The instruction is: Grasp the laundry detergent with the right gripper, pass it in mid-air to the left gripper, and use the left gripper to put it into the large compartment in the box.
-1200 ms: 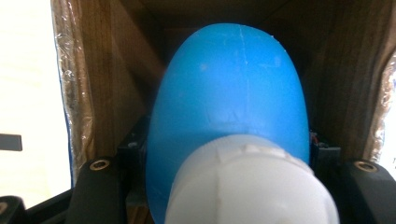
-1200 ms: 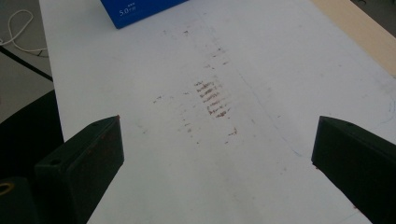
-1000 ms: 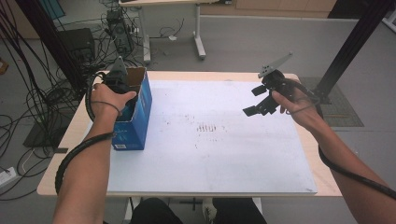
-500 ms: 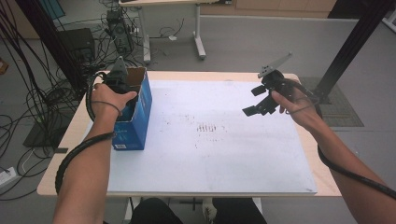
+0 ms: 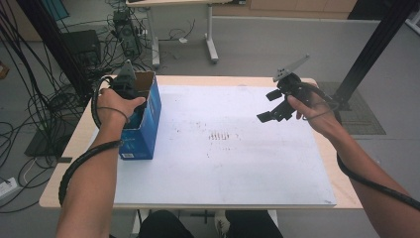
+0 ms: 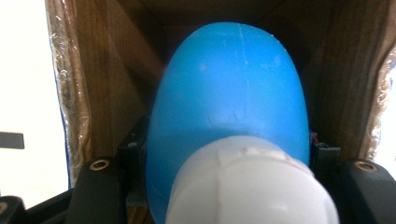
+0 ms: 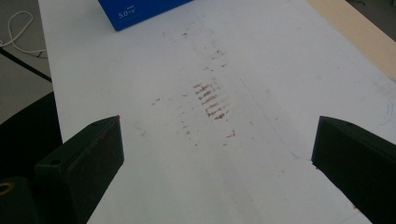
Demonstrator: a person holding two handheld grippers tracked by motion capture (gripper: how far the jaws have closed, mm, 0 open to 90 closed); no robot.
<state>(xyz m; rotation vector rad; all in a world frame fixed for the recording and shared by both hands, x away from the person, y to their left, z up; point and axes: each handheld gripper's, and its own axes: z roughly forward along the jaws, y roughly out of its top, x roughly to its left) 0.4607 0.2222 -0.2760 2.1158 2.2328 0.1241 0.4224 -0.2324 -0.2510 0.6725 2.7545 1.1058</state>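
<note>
The left hand-held gripper [image 5: 130, 85] grips a blue bottle [image 6: 231, 107] inside the box [image 5: 146, 126] (white cap nearest); next, lift it straight out. The right hand-held gripper [image 5: 275, 105] waits wide above the bench [image 5: 247, 198]

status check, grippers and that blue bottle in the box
Left gripper shut on blue bottle, down inside blue box. Right gripper open, empty, above white mat. Nothing in the way.

I see a wooden table [image 5: 341, 186] carrying a white sheet [image 5: 237, 163], smudged mid-way, with an open blue box [image 5: 143, 131] standing near its left edge.
</note>
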